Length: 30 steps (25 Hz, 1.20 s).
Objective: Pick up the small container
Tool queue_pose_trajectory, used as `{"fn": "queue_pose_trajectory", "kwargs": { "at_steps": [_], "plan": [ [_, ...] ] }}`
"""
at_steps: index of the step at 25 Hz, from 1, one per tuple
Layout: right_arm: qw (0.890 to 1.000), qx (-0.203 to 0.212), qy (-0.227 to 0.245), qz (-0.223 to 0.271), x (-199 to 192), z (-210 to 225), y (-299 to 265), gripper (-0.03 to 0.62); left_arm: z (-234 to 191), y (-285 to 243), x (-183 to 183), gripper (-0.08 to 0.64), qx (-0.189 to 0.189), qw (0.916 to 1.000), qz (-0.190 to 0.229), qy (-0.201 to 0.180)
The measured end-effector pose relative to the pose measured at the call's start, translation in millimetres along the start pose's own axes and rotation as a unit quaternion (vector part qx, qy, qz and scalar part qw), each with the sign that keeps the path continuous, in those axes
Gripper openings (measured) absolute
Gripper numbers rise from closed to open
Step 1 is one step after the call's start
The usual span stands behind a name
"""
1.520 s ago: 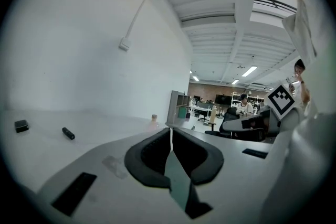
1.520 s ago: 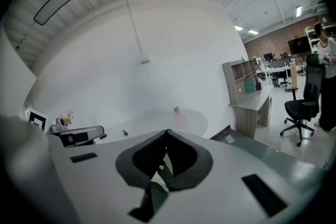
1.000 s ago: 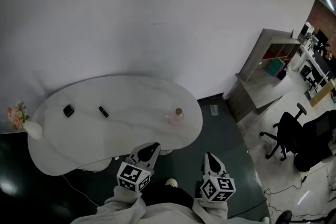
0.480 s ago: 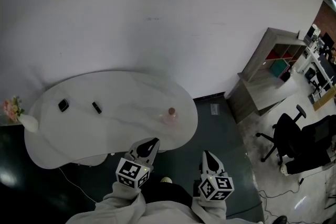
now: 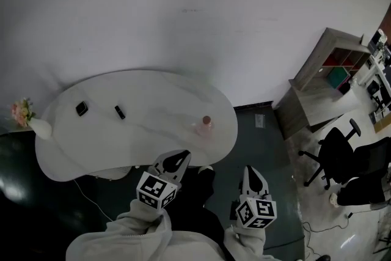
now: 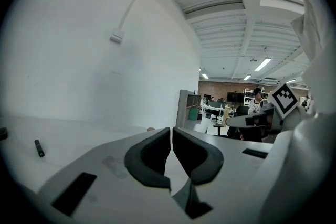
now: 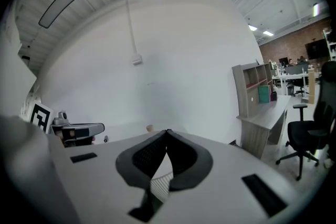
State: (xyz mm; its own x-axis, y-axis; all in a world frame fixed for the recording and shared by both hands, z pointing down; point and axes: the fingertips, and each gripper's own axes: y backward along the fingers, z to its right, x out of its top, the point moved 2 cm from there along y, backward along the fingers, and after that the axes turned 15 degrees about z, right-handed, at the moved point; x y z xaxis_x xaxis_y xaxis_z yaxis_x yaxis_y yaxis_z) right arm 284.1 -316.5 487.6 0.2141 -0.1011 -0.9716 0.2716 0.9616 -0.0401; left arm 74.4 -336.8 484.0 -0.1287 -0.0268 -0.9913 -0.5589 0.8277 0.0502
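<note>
1. White marbled tabletop (image 5: 140, 131) is shown whole in the head view alone. Toward its right end the small container (image 5: 206, 125) is seen standing upright, pale pink under a darker cap.
2. In the left gripper view, only the container's cap (image 6: 151, 128) is glimpsed, peeping over that gripper's own body, and the rest is hidden.
3. It is much the same in the right gripper view: a tan cap (image 7: 149, 128) is made out just above the jaws, with the body cut off below.
4. The left gripper (image 5: 178, 156) is held at the table's near edge, clear of the container. Its jaws are seen pressed together with nothing between them.
5. The right gripper (image 5: 252, 172) is held over the dark floor (image 5: 256, 137), off the table's right end. Its jaws are likewise closed tip to tip, and nothing is gripped.
6. A square dark object (image 5: 80, 109) and a slim dark object (image 5: 120, 112) are seen lying on the table's left part, but they are too small to be identified. Only the slim one (image 6: 39, 148) is caught in the left gripper view.
7. A white vase (image 5: 38, 127) with pink flowers is seen at the table's left rim, in the head view only.
8. A wooden shelf unit (image 5: 324, 76) and a black office chair (image 5: 337, 153) are seen at the right. Both are shown more plainly in the right gripper view (image 7: 252, 94) (image 7: 307, 136).
9. Pale sleeves (image 5: 122, 238) are cut off by the bottom edge.
</note>
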Motion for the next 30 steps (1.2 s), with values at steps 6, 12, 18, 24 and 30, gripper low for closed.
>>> {"fn": "queue_pose_trajectory", "kwargs": {
  "at_steps": [6,12,18,24,30],
  "plan": [
    [1.000,-0.011,-0.010,-0.013,-5.4,18.6,-10.5,0.052,-12.2,-22.2,-12.9,0.021,0.012,0.9998,-0.013,0.013],
    [0.999,0.012,-0.011,-0.041,-10.0,27.7,-31.2,0.054,-18.4,-58.5,-22.8,0.021,0.030,0.9991,-0.010,0.026],
    [0.996,0.048,-0.012,-0.068,-20.9,24.2,-60.8,0.054,-26.4,-79.6,-48.0,0.230,0.041,0.9976,-0.034,0.045],
    [0.994,0.061,-0.013,-0.086,-25.7,27.0,-81.6,0.054,-40.7,-101.5,-76.1,0.244,0.056,0.9963,-0.057,0.034],
    [0.993,0.058,-0.020,-0.104,-38.0,37.6,-91.6,0.052,-53.5,-121.9,-99.1,0.244,0.068,0.9951,-0.071,0.006]
  ]
}}
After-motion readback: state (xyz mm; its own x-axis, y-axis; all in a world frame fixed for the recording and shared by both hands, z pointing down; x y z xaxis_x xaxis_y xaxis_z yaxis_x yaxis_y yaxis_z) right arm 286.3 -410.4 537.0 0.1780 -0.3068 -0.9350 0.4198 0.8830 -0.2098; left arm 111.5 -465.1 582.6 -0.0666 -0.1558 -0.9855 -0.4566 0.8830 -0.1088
